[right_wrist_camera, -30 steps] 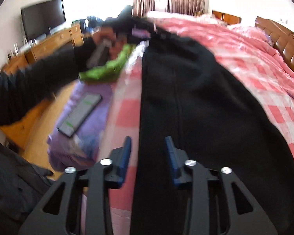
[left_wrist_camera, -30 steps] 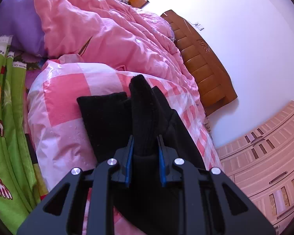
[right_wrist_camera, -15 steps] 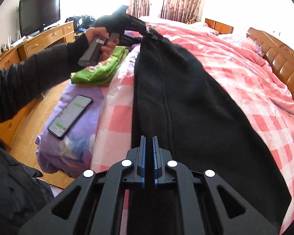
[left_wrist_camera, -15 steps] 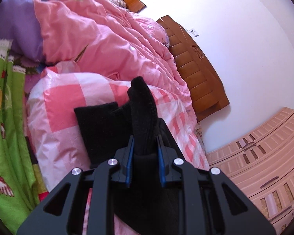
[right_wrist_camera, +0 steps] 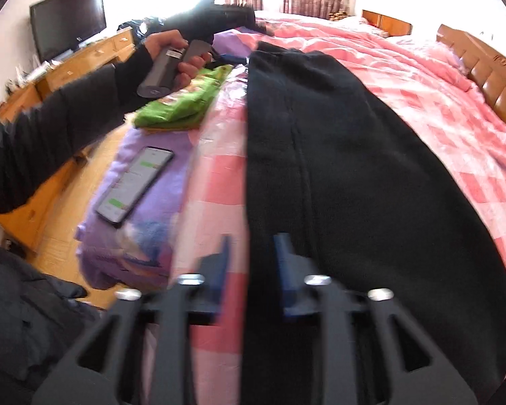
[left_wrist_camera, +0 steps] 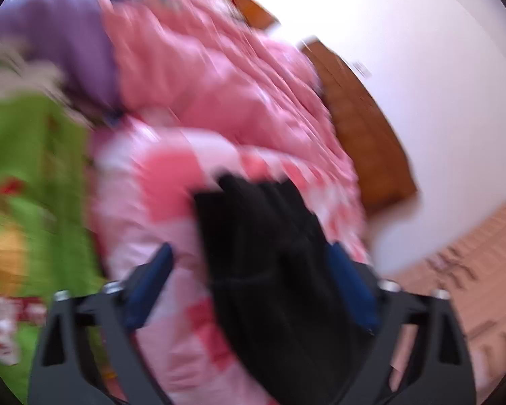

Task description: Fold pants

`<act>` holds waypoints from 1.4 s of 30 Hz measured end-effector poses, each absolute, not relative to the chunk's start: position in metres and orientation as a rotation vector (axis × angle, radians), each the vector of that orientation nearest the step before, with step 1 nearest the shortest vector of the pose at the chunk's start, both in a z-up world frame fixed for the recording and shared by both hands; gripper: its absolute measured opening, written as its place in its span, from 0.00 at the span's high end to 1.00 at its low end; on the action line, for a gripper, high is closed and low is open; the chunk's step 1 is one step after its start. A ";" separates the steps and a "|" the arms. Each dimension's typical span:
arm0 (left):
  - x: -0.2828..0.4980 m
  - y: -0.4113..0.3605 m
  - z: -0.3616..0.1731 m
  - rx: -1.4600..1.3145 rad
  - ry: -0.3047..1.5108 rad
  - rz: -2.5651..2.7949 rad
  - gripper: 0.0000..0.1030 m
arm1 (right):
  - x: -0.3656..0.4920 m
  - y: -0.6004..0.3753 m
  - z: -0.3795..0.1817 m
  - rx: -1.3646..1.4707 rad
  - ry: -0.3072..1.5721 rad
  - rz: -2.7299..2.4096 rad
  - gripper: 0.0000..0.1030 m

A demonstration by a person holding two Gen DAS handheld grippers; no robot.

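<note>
Black pants (right_wrist_camera: 354, 168) lie lengthwise on the pink checked bed cover (right_wrist_camera: 455, 128), folded leg over leg. My right gripper (right_wrist_camera: 251, 260) is open, its jaws astride the pants' left edge near the waist end. In the blurred left wrist view the far end of the pants (left_wrist_camera: 263, 236) lies between the wide-open jaws of my left gripper (left_wrist_camera: 249, 270), resting on the cover (left_wrist_camera: 151, 202). The left gripper also shows in the right wrist view (right_wrist_camera: 239, 17), held above the far end of the pants.
A phone (right_wrist_camera: 135, 182) lies on a purple sheet (right_wrist_camera: 145, 236) at the bed's left edge. A green folded cloth (right_wrist_camera: 182, 101) sits beyond it. A wooden headboard (right_wrist_camera: 489, 74) is at the right; a TV (right_wrist_camera: 67, 23) stands on a cabinet at the left.
Both grippers have opened and let go of the pants, which now lie flat. The left wrist view has shifted and blurred with motion.
</note>
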State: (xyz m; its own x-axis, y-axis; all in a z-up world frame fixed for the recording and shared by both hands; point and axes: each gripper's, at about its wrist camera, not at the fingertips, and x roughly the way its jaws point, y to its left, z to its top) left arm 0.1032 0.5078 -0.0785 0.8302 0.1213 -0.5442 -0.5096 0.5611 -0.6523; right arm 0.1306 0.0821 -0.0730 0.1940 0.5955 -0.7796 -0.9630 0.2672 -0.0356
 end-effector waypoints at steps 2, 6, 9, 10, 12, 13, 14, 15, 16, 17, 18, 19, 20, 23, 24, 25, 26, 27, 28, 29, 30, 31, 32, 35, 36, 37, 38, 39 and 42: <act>0.083 0.492 -0.052 -0.786 0.390 0.474 0.04 | 0.133 0.070 -0.060 -0.547 0.691 1.205 0.23; 0.102 0.441 -0.018 -0.574 0.443 0.323 0.04 | 0.185 0.041 -0.043 -0.426 0.699 1.040 0.17; 0.147 0.393 -0.019 -0.395 0.592 0.204 0.04 | 0.242 0.016 -0.039 -0.285 0.739 0.861 0.15; 0.161 0.382 -0.027 -0.358 0.640 0.189 0.04 | 0.258 0.010 -0.040 -0.233 0.771 0.828 0.13; 0.184 0.376 -0.054 -0.375 0.755 0.179 0.04 | 0.287 0.000 -0.055 -0.232 0.870 0.717 0.13; 0.192 0.376 -0.071 -0.430 0.807 0.147 0.04 | 0.293 -0.002 -0.063 -0.258 0.898 0.666 0.13; 0.194 0.379 -0.084 -0.461 0.828 0.127 0.04 | 0.298 -0.006 -0.072 -0.299 0.934 0.622 0.12; 0.194 0.374 -0.093 -0.423 0.837 0.142 0.04 | 0.295 -0.013 -0.079 -0.360 0.886 0.630 0.13; 0.194 0.367 -0.097 -0.355 0.836 0.150 0.04 | 0.292 -0.017 -0.081 -0.386 0.865 0.633 0.13; 0.195 0.362 -0.101 -0.304 0.843 0.158 0.04 | 0.291 -0.023 -0.078 -0.360 0.861 0.632 0.13; 0.196 0.359 -0.104 -0.269 0.849 0.169 0.04 | 0.292 -0.027 -0.075 -0.338 0.868 0.619 0.14; 0.197 0.360 -0.104 -0.258 0.850 0.175 0.04 | 0.293 -0.032 -0.070 -0.315 0.867 0.591 0.16; 0.198 0.360 -0.103 -0.256 0.858 0.182 0.03 | 0.292 -0.037 -0.065 -0.296 0.859 0.552 0.16; 0.191 0.346 -0.076 -0.242 0.838 0.195 0.05 | 0.274 -0.063 -0.043 -0.209 0.813 0.520 0.15; 0.185 0.336 -0.065 -0.246 0.812 0.158 0.04 | 0.263 -0.077 -0.038 -0.178 0.802 0.520 0.14; 0.180 0.324 -0.057 -0.244 0.796 0.114 0.04 | 0.252 -0.090 -0.035 -0.160 0.796 0.508 0.12; 0.175 0.308 -0.050 -0.227 0.788 0.066 0.04 | 0.246 -0.100 -0.035 -0.150 0.797 0.495 0.12; 0.172 0.284 -0.044 -0.186 0.782 0.002 0.04 | 0.237 -0.115 -0.036 -0.132 0.807 0.473 0.12; 0.169 0.265 -0.040 -0.149 0.783 -0.051 0.04 | 0.230 -0.130 -0.038 -0.101 0.821 0.452 0.12; 0.170 0.236 -0.036 -0.092 0.789 -0.136 0.04 | 0.227 -0.139 -0.040 -0.075 0.833 0.434 0.12; 0.172 0.214 -0.033 -0.052 0.792 -0.193 0.03 | 0.221 -0.150 -0.042 -0.039 0.857 0.406 0.11; 0.177 0.193 -0.031 -0.017 0.794 -0.244 0.03 | 0.218 -0.156 -0.045 -0.010 0.880 0.393 0.11; 0.187 0.162 -0.030 0.019 0.807 -0.323 0.02 | 0.216 -0.157 -0.048 0.000 0.897 0.396 0.11; 0.228 0.097 -0.048 0.062 0.916 -0.484 0.02 | 0.214 -0.143 -0.060 -0.117 0.935 0.359 0.11; 0.242 0.084 -0.057 0.070 0.957 -0.502 0.02 | 0.214 -0.142 -0.072 -0.185 0.989 0.335 0.11; 0.256 0.073 -0.070 0.069 1.015 -0.510 0.02 | 0.210 -0.146 -0.081 -0.234 1.011 0.344 0.09; 0.272 0.067 -0.084 0.070 1.056 -0.494 0.02 | 0.203 -0.153 -0.079 -0.239 0.992 0.365 0.09; 0.273 0.065 -0.083 0.101 0.996 -0.490 0.02 | 0.194 -0.169 -0.079 -0.231 1.026 0.357 0.08; 0.278 0.062 -0.087 0.167 0.985 -0.475 0.02 | 0.165 -0.211 -0.082 -0.207 1.036 0.346 0.08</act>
